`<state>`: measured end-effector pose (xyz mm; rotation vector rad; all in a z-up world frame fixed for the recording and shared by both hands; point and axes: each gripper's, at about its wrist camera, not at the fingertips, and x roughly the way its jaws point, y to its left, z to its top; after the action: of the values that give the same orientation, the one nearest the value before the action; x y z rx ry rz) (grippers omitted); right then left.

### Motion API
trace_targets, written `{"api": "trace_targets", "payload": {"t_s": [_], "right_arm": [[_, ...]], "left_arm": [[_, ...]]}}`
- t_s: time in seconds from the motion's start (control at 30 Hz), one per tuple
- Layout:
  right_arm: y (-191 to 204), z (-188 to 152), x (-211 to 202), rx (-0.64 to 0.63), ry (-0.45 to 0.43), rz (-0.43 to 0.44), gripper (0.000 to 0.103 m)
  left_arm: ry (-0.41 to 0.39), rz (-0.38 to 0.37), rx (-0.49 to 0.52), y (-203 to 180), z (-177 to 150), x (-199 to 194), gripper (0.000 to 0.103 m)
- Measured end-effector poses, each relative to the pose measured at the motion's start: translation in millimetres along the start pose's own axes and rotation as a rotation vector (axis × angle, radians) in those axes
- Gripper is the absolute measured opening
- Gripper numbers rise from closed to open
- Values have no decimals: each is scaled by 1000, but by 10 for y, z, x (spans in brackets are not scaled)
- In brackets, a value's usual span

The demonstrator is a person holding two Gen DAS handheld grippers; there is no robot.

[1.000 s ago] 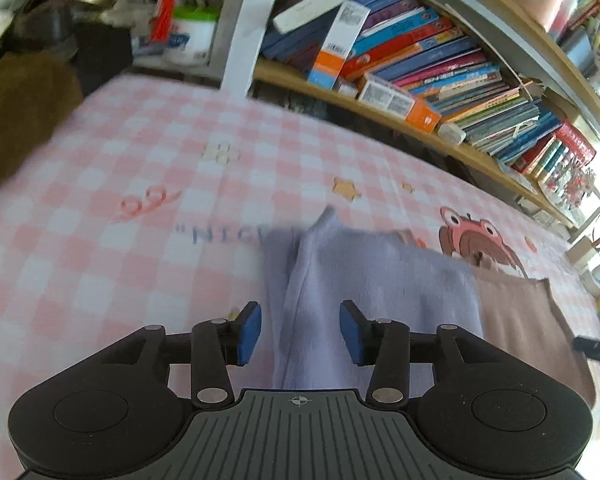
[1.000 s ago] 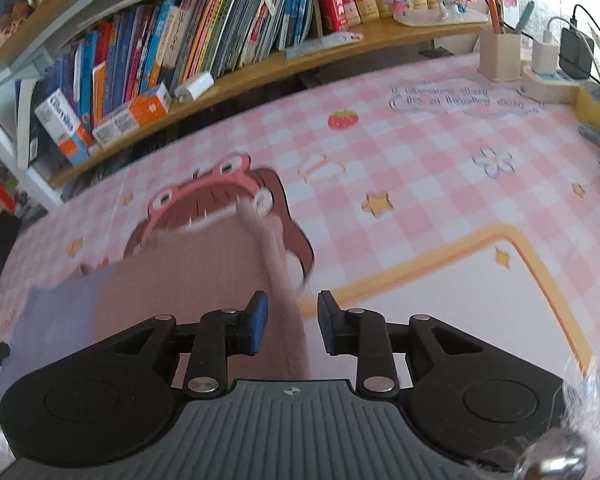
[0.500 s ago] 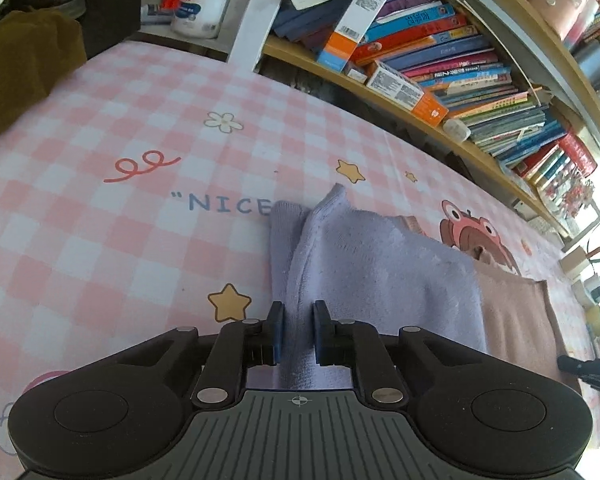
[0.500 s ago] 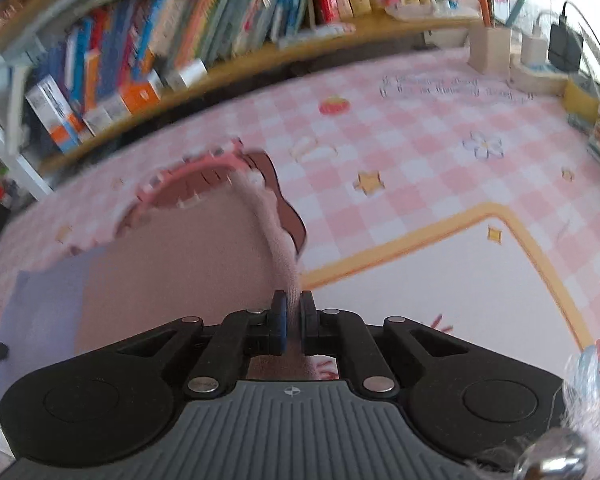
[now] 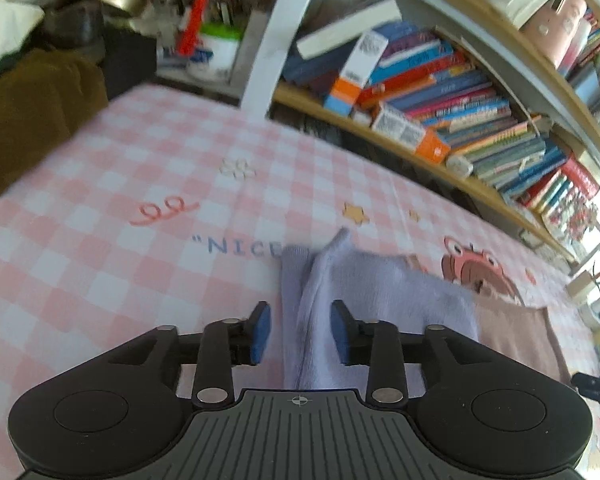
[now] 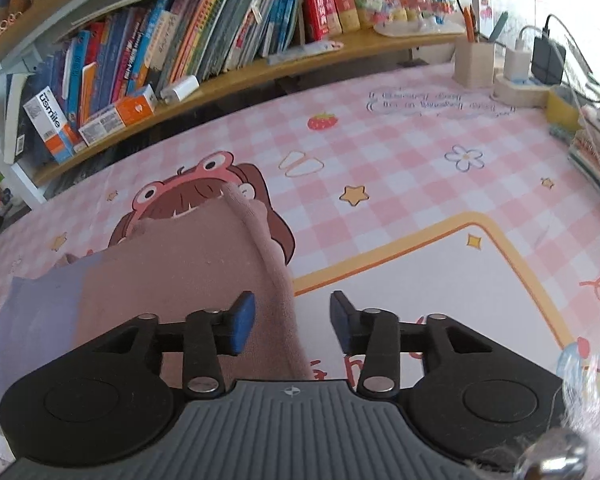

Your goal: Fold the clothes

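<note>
A two-tone knit garment lies flat on the pink checked tablecloth (image 5: 100, 272). Its lavender part (image 5: 380, 296) fills the left wrist view, with a raised fold running between the fingers. My left gripper (image 5: 300, 332) is open, jaws astride that fold. The dusty pink part (image 6: 172, 280) fills the right wrist view, with the lavender part (image 6: 32, 320) at the left. My right gripper (image 6: 292, 320) is open over the garment's thick right edge (image 6: 268, 256). The pink part also shows in the left wrist view (image 5: 516, 336).
A low bookshelf full of books (image 6: 204, 40) runs along the far side of the table. A pen holder (image 6: 474, 60), chargers (image 6: 532, 60) and stacked notebooks (image 6: 596, 148) sit at the right. A brown cloth (image 5: 28, 120) and clutter lie at the far left.
Both grippers closed on the garment's folds half a second ago and have now opened again, letting go. The cloth lies on the table.
</note>
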<state>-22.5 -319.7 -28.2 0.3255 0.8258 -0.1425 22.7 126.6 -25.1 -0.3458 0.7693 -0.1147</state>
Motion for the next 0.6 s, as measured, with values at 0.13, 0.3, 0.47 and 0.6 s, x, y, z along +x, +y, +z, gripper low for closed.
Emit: {"api": "trace_targets", "payload": {"t_s": [0.13,0.3,0.47,0.6], "right_arm": [[-7,-9,-113,-27,-25,13,62],[-61,-47,-245,-95,-33,33,78],[-146,-177,-416,-175,-47,33,85],[-215,-361,-557,-220,-39,46,89]], "left_arm": [[-46,23,6,-126,-36,-160,50],[-71,46,15,-331,-161,-335,67],[-65,75,18,-543,-411,-502,72],[-48,93,22,-711,-657,-635,75]]}}
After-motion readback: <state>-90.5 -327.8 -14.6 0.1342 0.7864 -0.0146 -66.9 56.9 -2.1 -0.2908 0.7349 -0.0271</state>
